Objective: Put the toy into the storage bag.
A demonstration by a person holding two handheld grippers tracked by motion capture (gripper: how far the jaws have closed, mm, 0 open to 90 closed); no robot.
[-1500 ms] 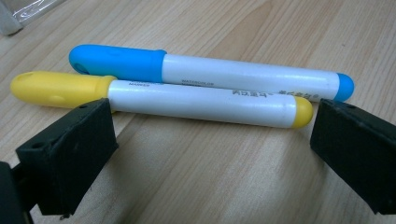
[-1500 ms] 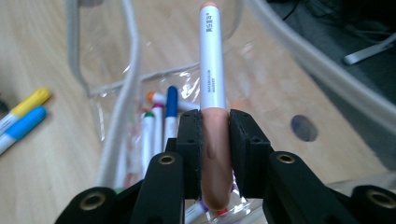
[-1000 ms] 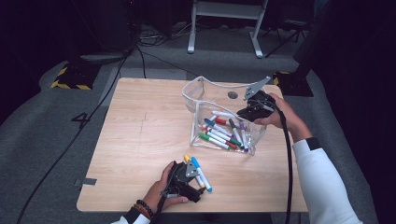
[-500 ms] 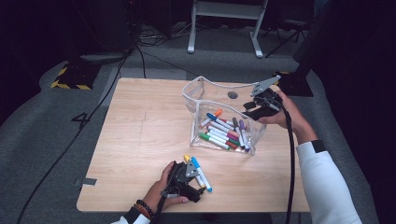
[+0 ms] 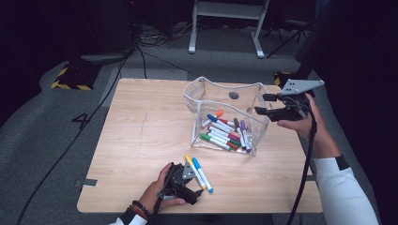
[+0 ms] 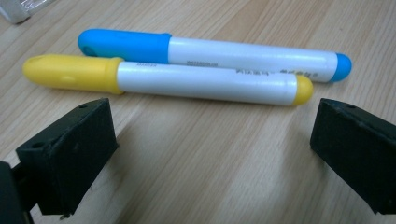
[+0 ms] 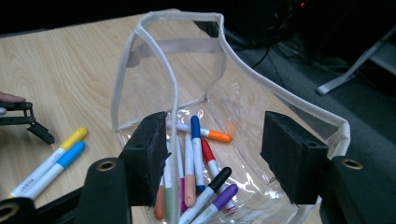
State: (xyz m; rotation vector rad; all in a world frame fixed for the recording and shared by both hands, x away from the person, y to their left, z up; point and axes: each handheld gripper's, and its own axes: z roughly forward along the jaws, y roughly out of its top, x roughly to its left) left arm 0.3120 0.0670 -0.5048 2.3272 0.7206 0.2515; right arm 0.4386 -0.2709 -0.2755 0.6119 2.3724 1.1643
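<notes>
My right gripper (image 5: 264, 104) stands open and empty above the pouch (image 5: 204, 93), its jaws having just opened.
Most markers (image 5: 224, 131) lie inside; yellow marker (image 5: 195, 171) and blue marker (image 5: 202, 174) wait near the table's (image 5: 136, 126) front edge, before my open left gripper (image 5: 190, 182).

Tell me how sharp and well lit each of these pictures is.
High view: table evenly lit, room behind dark, soft throughout. Left gripper view: yellow marker and blue marker fairly sharp, near jaws blurred, soft shadows. Right gripper view: glare streaks on the clear pouch, jaws slightly soft.
</notes>
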